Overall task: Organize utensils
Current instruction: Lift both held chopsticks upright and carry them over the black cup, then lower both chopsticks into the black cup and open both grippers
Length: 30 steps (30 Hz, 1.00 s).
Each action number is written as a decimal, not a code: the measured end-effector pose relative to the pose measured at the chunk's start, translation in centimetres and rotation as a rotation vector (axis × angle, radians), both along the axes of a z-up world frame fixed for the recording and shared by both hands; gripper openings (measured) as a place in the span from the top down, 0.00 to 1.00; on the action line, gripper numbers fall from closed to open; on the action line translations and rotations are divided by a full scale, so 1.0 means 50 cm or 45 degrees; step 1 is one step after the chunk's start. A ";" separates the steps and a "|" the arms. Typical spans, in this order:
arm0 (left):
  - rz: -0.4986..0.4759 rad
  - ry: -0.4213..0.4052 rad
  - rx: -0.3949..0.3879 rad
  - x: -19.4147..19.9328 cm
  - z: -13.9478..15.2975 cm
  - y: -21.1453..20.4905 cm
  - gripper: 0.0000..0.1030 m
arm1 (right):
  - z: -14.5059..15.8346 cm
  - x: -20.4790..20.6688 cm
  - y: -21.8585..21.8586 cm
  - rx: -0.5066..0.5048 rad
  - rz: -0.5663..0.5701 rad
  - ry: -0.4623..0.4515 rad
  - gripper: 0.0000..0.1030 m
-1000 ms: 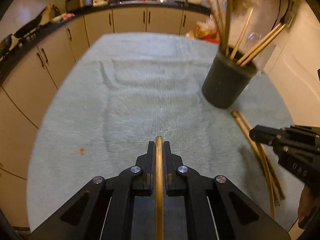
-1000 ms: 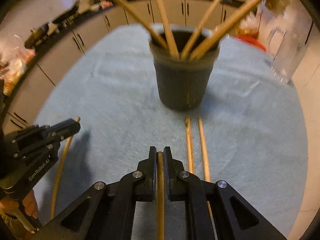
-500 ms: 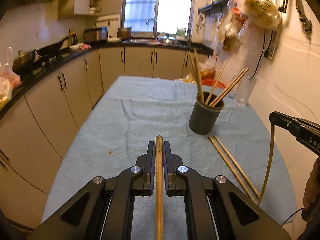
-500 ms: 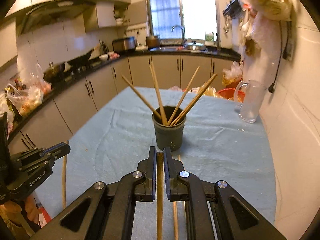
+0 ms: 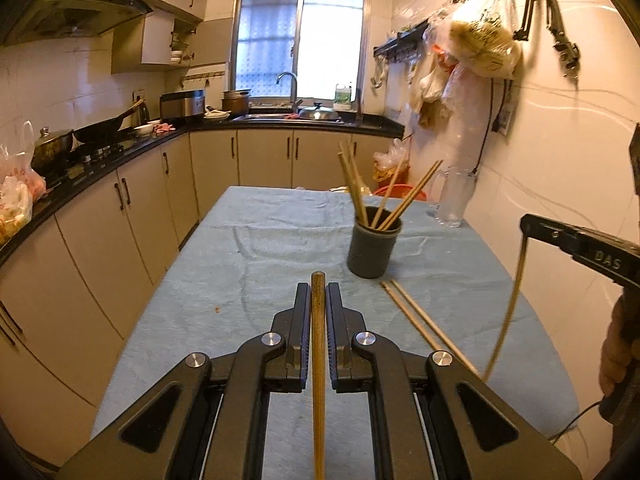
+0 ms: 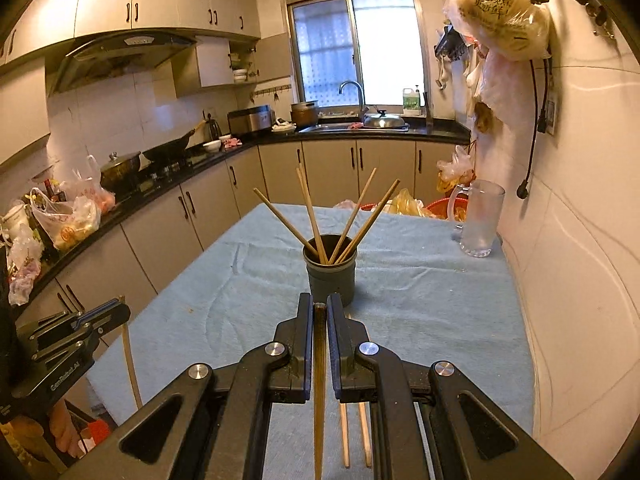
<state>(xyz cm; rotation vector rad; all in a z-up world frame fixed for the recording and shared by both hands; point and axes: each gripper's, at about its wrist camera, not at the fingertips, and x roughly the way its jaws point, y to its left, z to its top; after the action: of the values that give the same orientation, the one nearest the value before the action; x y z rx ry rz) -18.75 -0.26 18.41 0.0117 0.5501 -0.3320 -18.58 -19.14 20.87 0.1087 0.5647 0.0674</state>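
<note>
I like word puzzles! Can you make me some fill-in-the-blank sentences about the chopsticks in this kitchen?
1. Each hand-held gripper, left and right, is shut on one ____.
2. The dark cup has ____ chopsticks standing in it.
3. Two loose chopsticks lie on the ____ cloth near the cup.
4. A clear glass mug stands by the ____.

Missing words: chopstick; five; blue; wall

White letters "DAS" on the right gripper [image 5: 528,229], right of the jaws. "GenRobot.AI" on the left gripper [image 6: 120,312], left of the jaws. Chinese print on a hanging bag [image 6: 504,8], unreadable.
</note>
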 end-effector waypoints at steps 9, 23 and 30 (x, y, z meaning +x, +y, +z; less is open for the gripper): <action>-0.034 -0.059 -0.046 -0.021 0.037 -0.009 0.94 | 0.027 -0.009 -0.011 0.018 -0.005 -0.045 0.93; -0.101 -0.115 -0.063 0.054 0.102 -0.081 0.94 | 0.069 0.051 -0.081 0.120 -0.045 -0.102 0.93; -0.153 -0.230 -0.053 0.131 0.183 -0.147 0.94 | 0.136 0.120 -0.110 0.162 -0.083 -0.208 0.93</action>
<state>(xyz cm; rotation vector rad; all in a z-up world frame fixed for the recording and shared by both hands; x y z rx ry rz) -12.20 -7.61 27.57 0.0340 0.3638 -0.4547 -12.60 -24.62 27.69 0.2432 0.3934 0.0486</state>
